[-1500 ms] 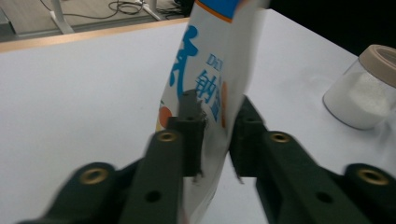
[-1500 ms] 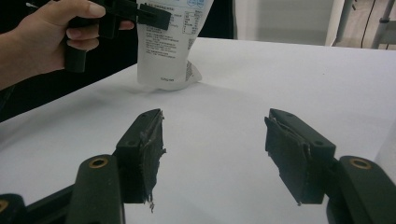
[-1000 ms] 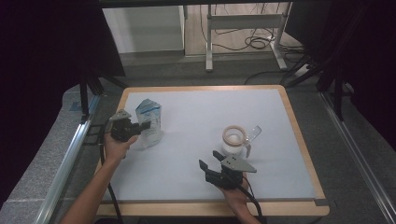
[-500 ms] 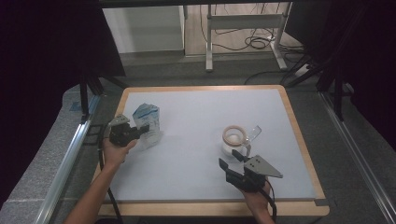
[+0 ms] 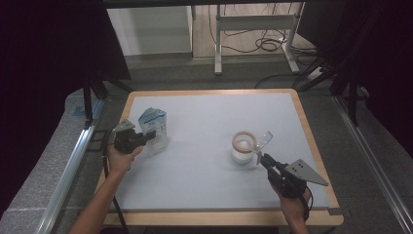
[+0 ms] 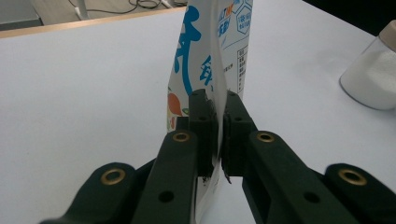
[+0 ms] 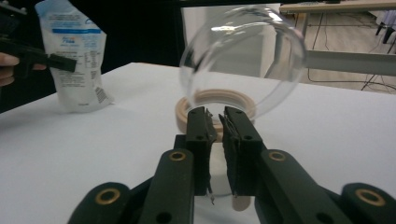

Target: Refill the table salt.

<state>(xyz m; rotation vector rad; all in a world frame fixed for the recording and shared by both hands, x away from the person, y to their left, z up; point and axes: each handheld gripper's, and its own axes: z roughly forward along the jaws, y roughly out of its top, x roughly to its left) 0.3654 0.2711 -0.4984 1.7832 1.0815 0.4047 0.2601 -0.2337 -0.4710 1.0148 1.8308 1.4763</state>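
A white and blue pouch [image 5: 154, 127] stands on the white mat at the left. My left gripper [image 5: 146, 134] is shut on its side edge; in the left gripper view the pouch [image 6: 211, 51] rises between the pads of that gripper [image 6: 217, 122]. Right of centre stands a jar [image 5: 244, 148] of white powder with a beige rim [image 7: 215, 106]. Its clear round lid [image 5: 265, 139] tilts up at the jar's right. My right gripper [image 5: 261, 158] has just been closing. In the right gripper view, the lid's [image 7: 243, 60] lower edge sits between that gripper's [image 7: 219, 125] pads.
A wooden frame [image 5: 308, 132] borders the white mat [image 5: 204, 161]. Beyond the table's far edge are a metal table leg [image 5: 218, 39] and cables [image 5: 265, 45] on the floor. Black frame bars [image 5: 348, 92] stand at both sides.
My right gripper has moved to the right along the front of the mat and its jaws have closed at the jar's lid. The left gripper and the pouch have stayed put.
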